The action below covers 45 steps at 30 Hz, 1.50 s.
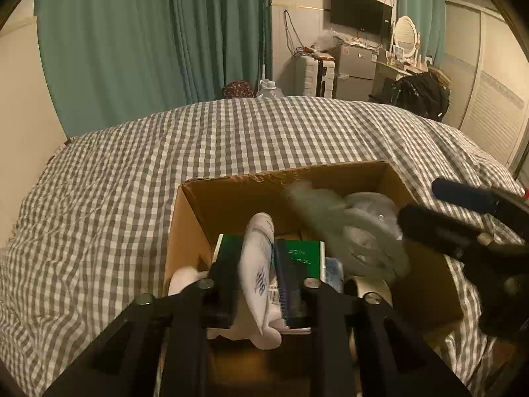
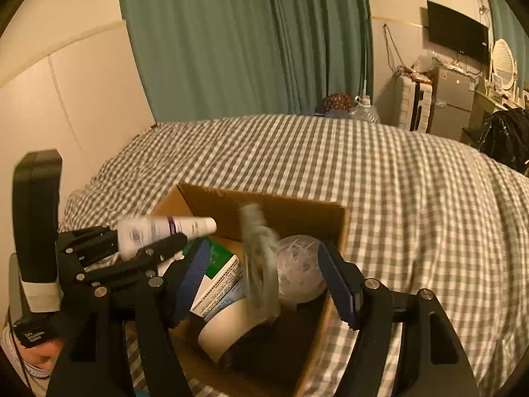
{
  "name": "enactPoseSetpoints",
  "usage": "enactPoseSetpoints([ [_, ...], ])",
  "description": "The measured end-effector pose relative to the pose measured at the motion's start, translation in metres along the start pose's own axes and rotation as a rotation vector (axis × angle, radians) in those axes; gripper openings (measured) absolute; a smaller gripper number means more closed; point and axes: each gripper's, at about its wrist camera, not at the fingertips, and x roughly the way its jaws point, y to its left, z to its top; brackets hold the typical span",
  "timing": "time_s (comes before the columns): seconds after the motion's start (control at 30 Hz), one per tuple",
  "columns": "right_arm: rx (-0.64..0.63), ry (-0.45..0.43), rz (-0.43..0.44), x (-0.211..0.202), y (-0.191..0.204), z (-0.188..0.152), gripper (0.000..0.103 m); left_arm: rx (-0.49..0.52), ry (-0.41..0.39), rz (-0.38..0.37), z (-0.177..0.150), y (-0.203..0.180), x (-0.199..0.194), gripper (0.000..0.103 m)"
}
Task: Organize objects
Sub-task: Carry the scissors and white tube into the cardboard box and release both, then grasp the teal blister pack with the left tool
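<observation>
— So, starting from the left, what did your left tongs (image 1: 256, 281) have?

— They were clenched on a white tube (image 1: 258, 264), its capped end pointing forward over the cardboard box (image 1: 198, 205). From my right camera the same tube (image 2: 165, 231) stuck out sideways above the box's left corner.

— And where was the box?

— On the bed (image 1: 115, 198), on the grey checked cover. Inside it, going rightward, I saw a green-and-white carton (image 2: 218, 271), a roll of tape (image 2: 224, 330) in the near part, then a clear round container with white shreds (image 2: 301, 264) against the right wall.

— What about the blurred grey thing?

— A greyish fluffy object (image 2: 261, 264), smeared in both views, stood between the carton and the round container, in the gap of my right tongs (image 2: 261, 281). Those were spread wide, the fingers not touching it that I could see.

— Was it resting on anything?

— I could not tell; the blur hid its lower end.
</observation>
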Motion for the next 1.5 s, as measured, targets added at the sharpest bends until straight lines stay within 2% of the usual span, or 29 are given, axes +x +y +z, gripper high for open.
enactPoseSetpoints([
  [0.03, -0.001, -0.009, -0.005, -0.008, -0.001, 0.001, 0.072, 0.001, -0.003, 0.009, 0.0, -0.002, -0.006, 0.042],
  [0.07, -0.002, -0.02, -0.012, -0.017, -0.001, 0.001, 0.074, -0.003, -0.013, 0.019, 0.0, -0.004, -0.014, 0.061],
  [0.13, -0.001, -0.043, -0.025, -0.037, -0.001, 0.002, 0.078, -0.027, -0.046, 0.024, 0.0, -0.005, -0.033, 0.073],
  [0.23, -0.008, -0.069, -0.05, -0.067, -0.001, 0.004, 0.086, -0.052, -0.051, 0.011, 0.002, -0.006, -0.056, 0.076],
  [0.47, -0.025, -0.165, -0.123, -0.145, -0.004, 0.005, 0.1, -0.064, -0.15, 0.069, -0.003, -0.01, -0.126, 0.103],
  [0.63, -0.026, -0.185, -0.164, -0.18, -0.004, 0.0, 0.103, -0.07, -0.159, 0.068, -0.02, -0.011, -0.154, 0.103],
  [0.9, -0.046, -0.155, -0.18, -0.197, 0.006, -0.052, 0.103, -0.109, -0.11, 0.131, -0.072, -0.022, -0.169, 0.103],
  [1.03, -0.049, -0.121, -0.2, -0.184, 0.009, -0.088, 0.103, -0.117, -0.063, 0.144, -0.106, -0.031, -0.157, 0.103],
  [1.2, -0.036, -0.022, -0.207, -0.151, 0.005, -0.13, 0.103, -0.116, 0.04, 0.159, -0.144, -0.046, -0.122, 0.103],
  [1.3, -0.021, 0.043, -0.207, -0.128, 0.0, -0.148, 0.103, -0.123, 0.069, 0.174, -0.165, -0.055, -0.102, 0.103],
  [1.5, -0.001, 0.091, -0.242, -0.106, -0.014, -0.166, 0.103, -0.133, 0.131, 0.133, -0.186, -0.069, -0.077, 0.103],
])
